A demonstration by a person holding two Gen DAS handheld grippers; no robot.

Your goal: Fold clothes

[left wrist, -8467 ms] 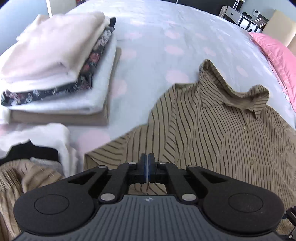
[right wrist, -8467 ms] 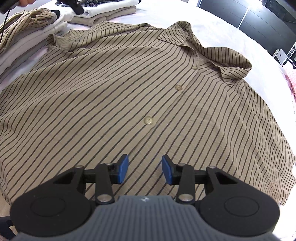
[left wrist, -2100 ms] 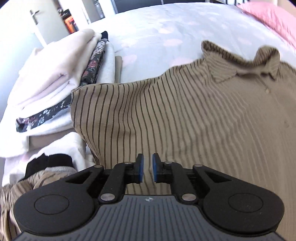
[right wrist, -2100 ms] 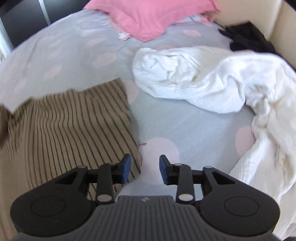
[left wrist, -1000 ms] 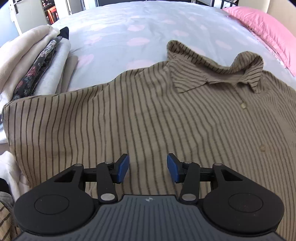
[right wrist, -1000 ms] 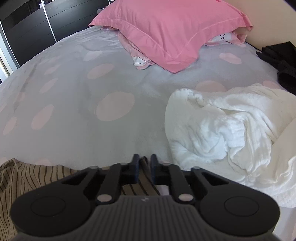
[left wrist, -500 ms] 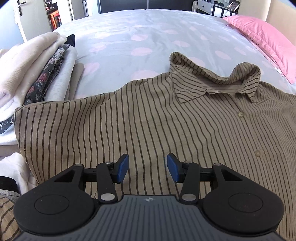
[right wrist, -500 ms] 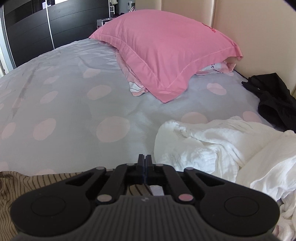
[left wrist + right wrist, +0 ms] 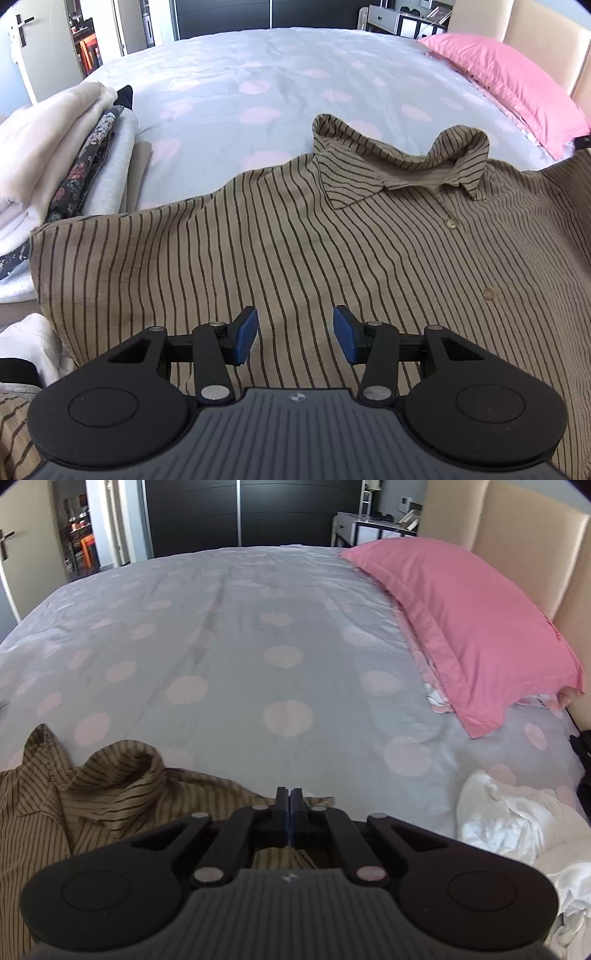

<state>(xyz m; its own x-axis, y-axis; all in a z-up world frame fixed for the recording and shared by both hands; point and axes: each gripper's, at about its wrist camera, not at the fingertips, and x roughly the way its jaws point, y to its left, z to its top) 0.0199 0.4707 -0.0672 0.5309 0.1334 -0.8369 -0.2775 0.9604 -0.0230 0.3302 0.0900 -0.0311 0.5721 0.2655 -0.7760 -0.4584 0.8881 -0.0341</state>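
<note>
A tan shirt with dark stripes (image 9: pixel 332 251) lies button side up on the bed, collar (image 9: pixel 402 162) toward the far side. My left gripper (image 9: pixel 295 334) is open and empty, just above the shirt's left half. My right gripper (image 9: pixel 289 821) is shut on the shirt's right edge (image 9: pixel 221 786) and holds it lifted off the bed. That raised edge shows at the far right of the left wrist view (image 9: pixel 576 206).
A stack of folded clothes (image 9: pixel 62 158) stands left of the shirt, partly under its sleeve. A pink pillow (image 9: pixel 469 627) lies by the headboard. A crumpled white cloth (image 9: pixel 517 834) lies to the right. The spotted bedsheet (image 9: pixel 258 635) stretches beyond the collar.
My right gripper closed on the shirt's right edge and lifted it. My left gripper let go of the left side, opened wide and drew back a little.
</note>
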